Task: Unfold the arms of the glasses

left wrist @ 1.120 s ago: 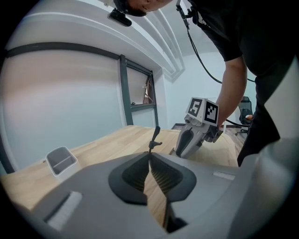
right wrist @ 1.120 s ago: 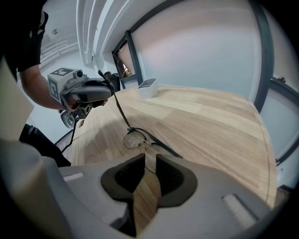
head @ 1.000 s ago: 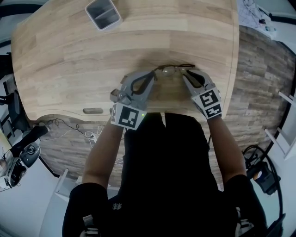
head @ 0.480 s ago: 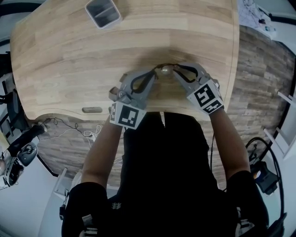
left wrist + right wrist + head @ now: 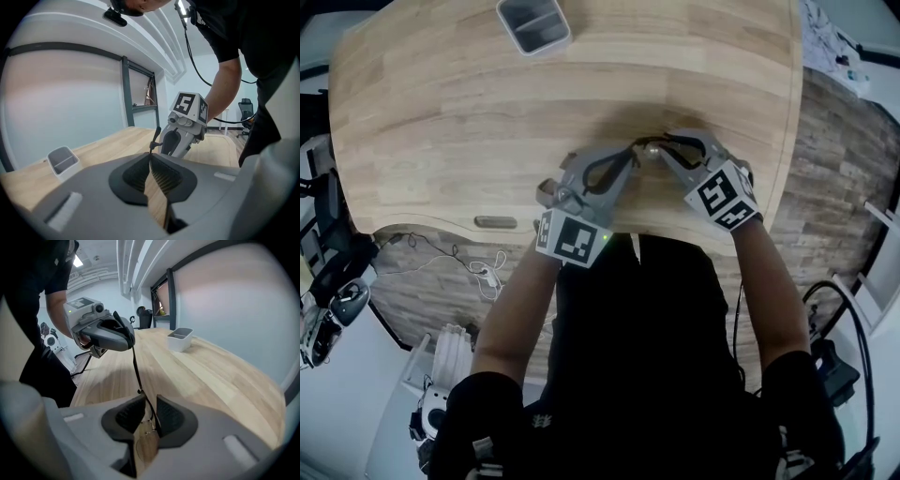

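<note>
In the head view's upper centre, above the table, the right gripper pinches the glasses at a lens while the left gripper clamps the arm by its tip, that arm running straight between them.

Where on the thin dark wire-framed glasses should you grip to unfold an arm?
Probably near the free end of the thin dark arm, approached from the left: a slim rod, far from the hinge, so it levers easily. The left gripper is shut there; the right gripper clamps the frame beside the clear lens.
</note>
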`<act>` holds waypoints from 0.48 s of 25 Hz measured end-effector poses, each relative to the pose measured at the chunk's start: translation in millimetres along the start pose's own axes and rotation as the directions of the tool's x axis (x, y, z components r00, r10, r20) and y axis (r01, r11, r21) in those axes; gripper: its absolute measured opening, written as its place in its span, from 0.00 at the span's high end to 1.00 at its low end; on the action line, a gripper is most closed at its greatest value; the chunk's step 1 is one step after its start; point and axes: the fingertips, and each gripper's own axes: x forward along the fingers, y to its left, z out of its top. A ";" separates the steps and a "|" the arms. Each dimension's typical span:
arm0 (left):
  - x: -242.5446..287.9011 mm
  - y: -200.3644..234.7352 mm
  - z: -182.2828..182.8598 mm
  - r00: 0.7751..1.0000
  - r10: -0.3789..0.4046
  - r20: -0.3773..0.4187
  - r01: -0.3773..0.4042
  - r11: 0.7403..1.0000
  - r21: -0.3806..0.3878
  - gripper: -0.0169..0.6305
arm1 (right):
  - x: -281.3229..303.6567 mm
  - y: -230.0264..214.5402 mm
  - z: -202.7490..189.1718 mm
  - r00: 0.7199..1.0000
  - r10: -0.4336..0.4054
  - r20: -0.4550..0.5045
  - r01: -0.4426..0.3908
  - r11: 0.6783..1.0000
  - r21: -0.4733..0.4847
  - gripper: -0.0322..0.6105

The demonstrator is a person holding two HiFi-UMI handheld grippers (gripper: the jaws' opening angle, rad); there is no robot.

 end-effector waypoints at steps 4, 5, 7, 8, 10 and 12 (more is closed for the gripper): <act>-0.1 5.0 -0.2 1.000 -0.006 0.001 0.006 1.000 0.018 0.95 | 8.9 -2.7 0.3 0.999 0.006 -0.036 -0.007 0.999 -0.039 0.85; -0.1 6.0 -0.3 1.000 -0.005 0.001 0.005 1.000 0.021 0.95 | 10.5 -2.6 0.6 0.999 0.012 -0.043 -0.014 0.999 -0.044 0.85; 0.4 7.4 -0.7 1.000 -0.003 0.003 0.003 1.000 0.018 0.95 | 13.0 -1.3 -0.9 0.997 0.025 -0.067 -0.029 0.998 -0.061 0.85; 0.8 7.8 -0.8 1.000 -0.003 0.003 0.003 1.000 0.015 0.95 | 14.4 -0.5 -2.8 0.996 0.030 -0.082 -0.036 0.997 -0.071 0.85; 1.8 8.4 -0.7 1.000 -0.004 0.003 0.004 1.000 0.013 0.95 | 17.8 0.2 -7.1 0.994 0.038 -0.107 -0.047 0.995 -0.085 0.85; 2.6 8.9 -0.3 1.000 -0.006 0.004 0.006 1.000 0.014 0.95 | 21.0 -0.3 -9.9 0.991 0.043 -0.125 -0.054 0.995 -0.086 0.85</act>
